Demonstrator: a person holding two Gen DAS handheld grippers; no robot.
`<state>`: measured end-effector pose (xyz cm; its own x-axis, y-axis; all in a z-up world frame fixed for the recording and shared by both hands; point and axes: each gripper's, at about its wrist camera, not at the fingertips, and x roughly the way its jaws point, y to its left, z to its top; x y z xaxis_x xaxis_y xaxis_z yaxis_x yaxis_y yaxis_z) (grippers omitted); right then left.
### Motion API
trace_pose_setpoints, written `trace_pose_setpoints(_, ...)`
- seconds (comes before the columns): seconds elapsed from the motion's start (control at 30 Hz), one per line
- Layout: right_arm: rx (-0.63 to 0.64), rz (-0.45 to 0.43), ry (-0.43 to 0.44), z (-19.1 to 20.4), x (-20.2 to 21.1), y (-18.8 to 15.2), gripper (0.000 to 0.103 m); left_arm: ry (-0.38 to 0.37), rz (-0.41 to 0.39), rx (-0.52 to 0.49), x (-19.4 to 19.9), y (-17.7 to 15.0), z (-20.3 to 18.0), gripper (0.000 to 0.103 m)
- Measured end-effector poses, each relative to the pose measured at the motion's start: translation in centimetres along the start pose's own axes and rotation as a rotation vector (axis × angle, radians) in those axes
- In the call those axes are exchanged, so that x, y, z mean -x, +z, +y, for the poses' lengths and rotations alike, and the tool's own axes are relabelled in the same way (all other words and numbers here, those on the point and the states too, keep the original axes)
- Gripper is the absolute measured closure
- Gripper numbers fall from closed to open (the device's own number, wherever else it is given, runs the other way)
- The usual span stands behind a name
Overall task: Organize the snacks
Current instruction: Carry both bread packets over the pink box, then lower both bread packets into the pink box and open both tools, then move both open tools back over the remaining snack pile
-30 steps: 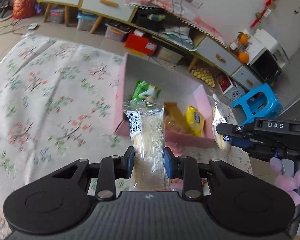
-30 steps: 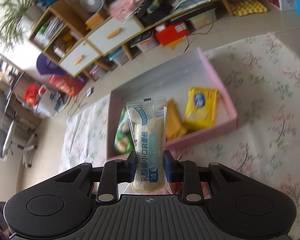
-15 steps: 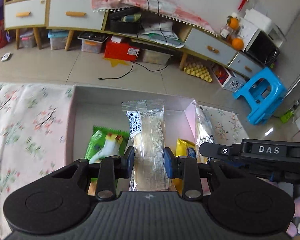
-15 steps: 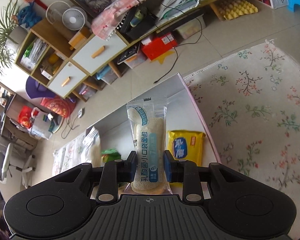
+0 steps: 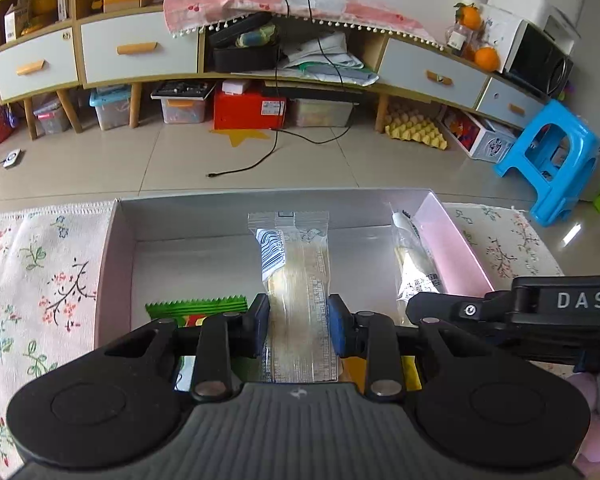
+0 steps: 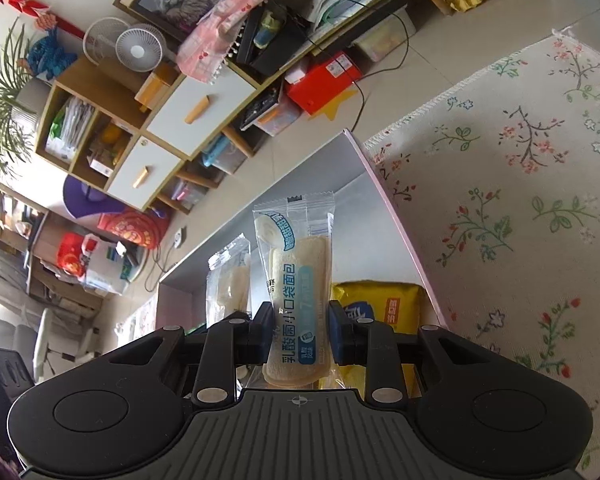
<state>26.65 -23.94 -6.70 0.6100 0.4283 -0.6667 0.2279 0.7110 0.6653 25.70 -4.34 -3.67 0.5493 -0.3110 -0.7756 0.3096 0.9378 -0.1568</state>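
Clear-wrapped bread snacks [image 5: 296, 292] [image 6: 296, 280] being clamped by left gripper [image 5: 299, 330] and right gripper [image 6: 299, 330] fingers, hanging over pink cardboard box [image 5: 452, 240] on floral-clothed table [image 6: 520, 200]; "DAS" showing.

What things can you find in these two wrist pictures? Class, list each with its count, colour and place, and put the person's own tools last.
Box: one, pink outside, pale inside, on the floral cloth.
Floral cloth: one, cream with flowers, under the box.
Bread packets: two, clear wrappers; one in the left gripper, one in the right gripper, both over the box.
Green packet: one, in the box.
Yellow packet: one, in the box.
Stool: one, blue, on the floor.
Red box: one, under the shelves.
Left gripper: black, shut on a bread packet.
Right gripper: black, shut on a bread packet.
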Motion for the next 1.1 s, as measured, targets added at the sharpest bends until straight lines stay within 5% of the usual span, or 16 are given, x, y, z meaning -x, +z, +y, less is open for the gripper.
trace_pose_setpoints(0.17, 0.001, -0.024, -0.005, -0.1, 0.3, 0.2, 0.071, 0.008, -0.015, -0.005, 0.3, 0.1, 0.0, 0.072)
trace_pose_setpoints(0.23, -0.015, -0.023, 0.003, -0.2, 0.6, 0.4, 0.067, 0.007, -0.018, 0.005, 0.7, 0.1, 0.1, 0.062)
trace_pose_setpoints(0.37, 0.007, -0.05, -0.008, 0.3, 1.7, 0.5, 0.041, 0.002, -0.017, -0.003, 1.9, 0.5, -0.2, 0.05)
trace_pose_setpoints(0.43, 0.02, -0.054, -0.015, 0.6, 2.2, 0.4, 0.04, 0.01, -0.026, -0.013, 2.8, 0.6, -0.5, 0.041)
trace_pose_setpoints(1.1, 0.241, 0.047, -0.176, 5.3, 9.9, -4.9, 0.021, -0.009, 0.018, -0.005, 10.1, -3.7, -1.2, 0.007)
